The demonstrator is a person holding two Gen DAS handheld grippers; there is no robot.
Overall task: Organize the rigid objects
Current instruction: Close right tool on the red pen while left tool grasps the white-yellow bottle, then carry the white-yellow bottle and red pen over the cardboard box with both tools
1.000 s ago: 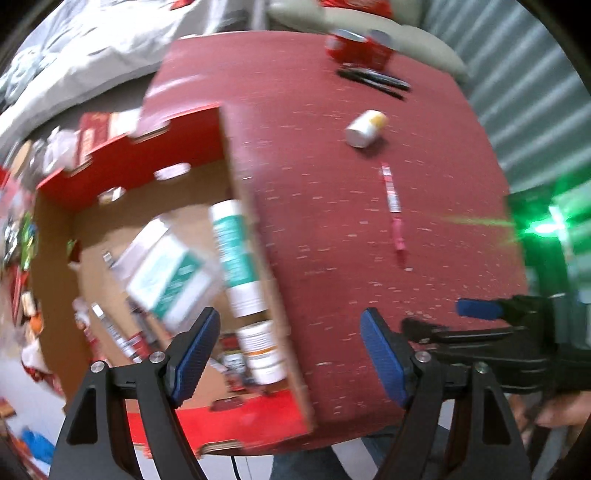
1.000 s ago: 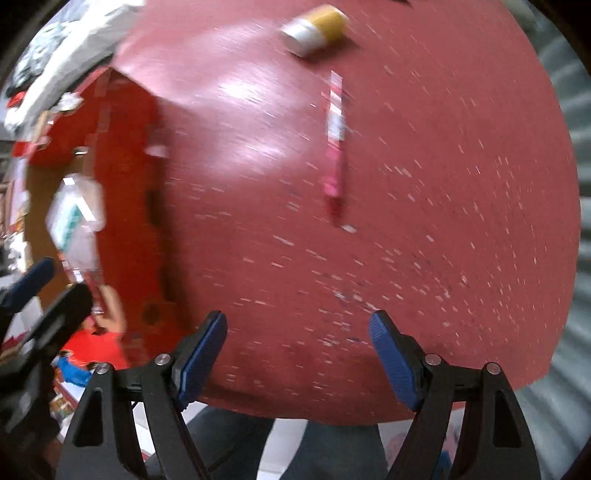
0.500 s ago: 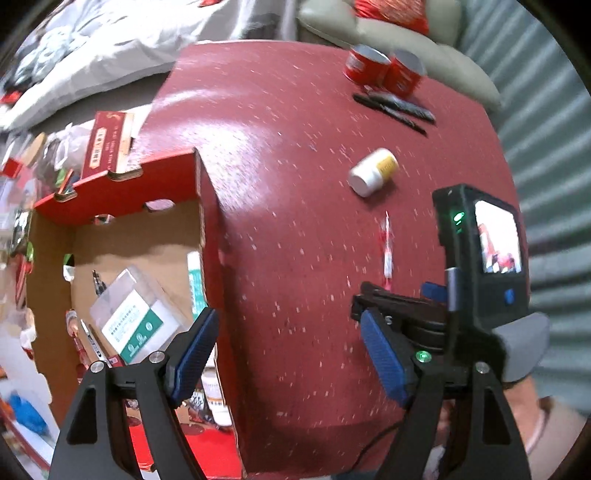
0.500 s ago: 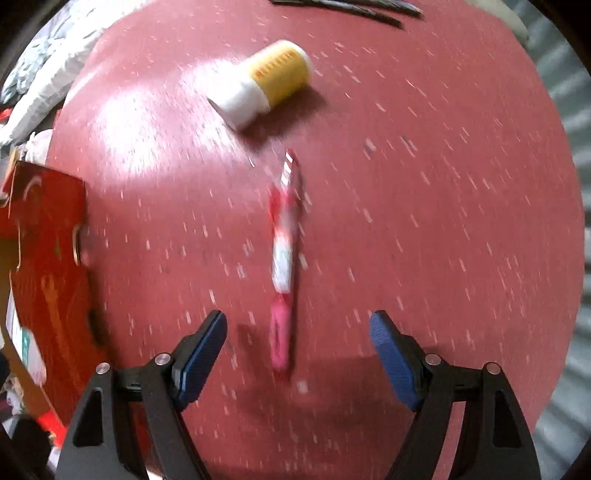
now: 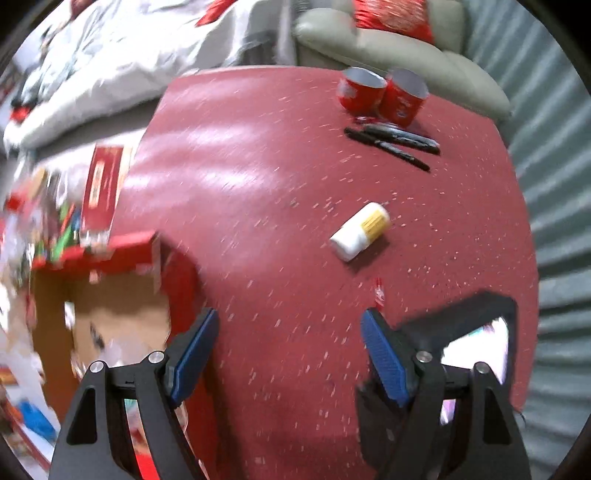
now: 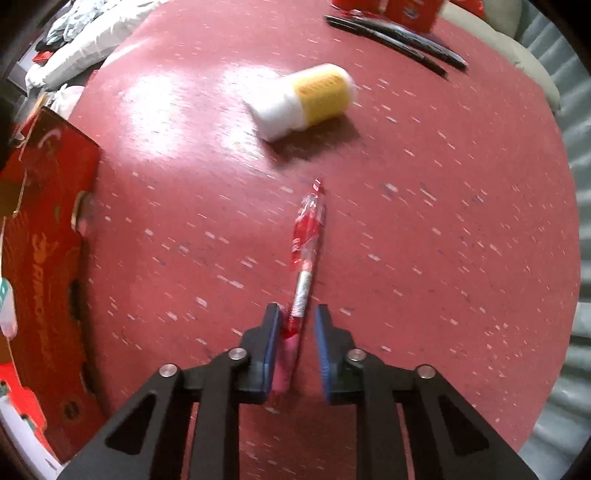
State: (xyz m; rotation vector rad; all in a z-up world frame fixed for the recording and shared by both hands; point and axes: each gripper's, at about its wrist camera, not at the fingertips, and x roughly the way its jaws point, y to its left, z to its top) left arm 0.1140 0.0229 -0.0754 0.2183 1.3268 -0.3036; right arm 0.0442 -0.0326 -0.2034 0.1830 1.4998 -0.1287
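Fingers (image 6: 271, 339) of the right gripper (image 6: 295, 343): pointing straight down at the table (image 6: 461, 229), jaws just drawn nearly together around the pink end of the red pen (image 6: 304, 254). The left pad touches the pen; a gap shows at the right pad. The pen lies flat, running forward from the tips.

Left gripper (image 5: 290, 350): tilted steeply down, jaws wide, nothing between them.

Cardboard box (image 6: 48, 258): left of both.

White-and-yellow bottle (image 6: 306, 99): on its side, ahead of the pen tip.

Black pens (image 6: 395, 35): farther ahead.
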